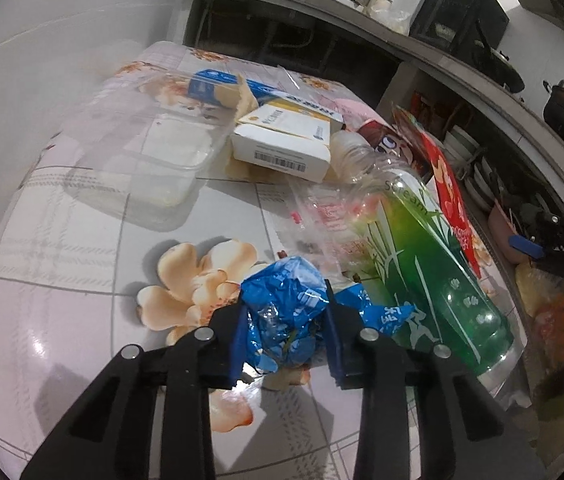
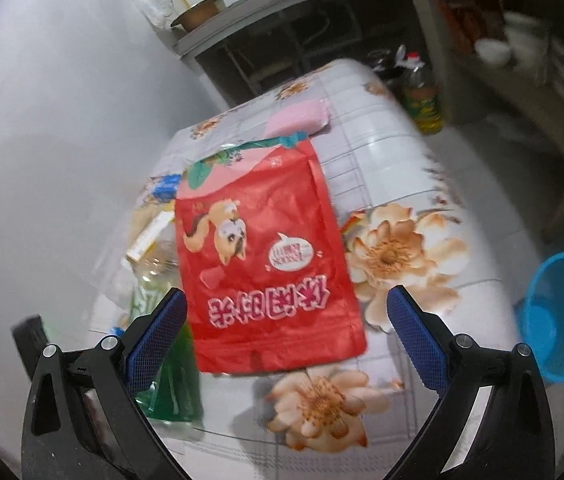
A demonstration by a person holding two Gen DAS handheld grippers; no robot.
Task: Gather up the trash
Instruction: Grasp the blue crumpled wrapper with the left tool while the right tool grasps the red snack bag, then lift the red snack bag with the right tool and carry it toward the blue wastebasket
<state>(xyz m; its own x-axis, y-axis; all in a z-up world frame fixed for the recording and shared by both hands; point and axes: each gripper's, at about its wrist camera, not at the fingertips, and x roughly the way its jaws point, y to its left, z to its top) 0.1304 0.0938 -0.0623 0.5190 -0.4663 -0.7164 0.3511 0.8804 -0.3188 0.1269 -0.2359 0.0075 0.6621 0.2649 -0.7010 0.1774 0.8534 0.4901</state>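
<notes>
A crumpled blue wrapper (image 1: 286, 300) lies on the flower-patterned table (image 1: 62, 320), and my left gripper (image 1: 285, 340) is shut on it, a blue pad pressing each side. Just right of it a green-labelled plastic bottle (image 1: 438, 264) lies on its side. A red snack bag (image 2: 266, 260) with a cartoon squirrel lies flat in the middle of the right wrist view. My right gripper (image 2: 286, 328) hovers over the bag's near end, open wide, with nothing touching its pads. The green bottle (image 2: 174, 376) shows behind its left finger.
A clear plastic container (image 1: 142, 152), a white carton (image 1: 282, 144), a blue box (image 1: 218, 84) and a clear bag (image 1: 322, 216) lie further back on the table. A blue bin (image 2: 562, 316) stands off the table's right edge. An oil bottle (image 2: 422, 96) stands on the floor beyond.
</notes>
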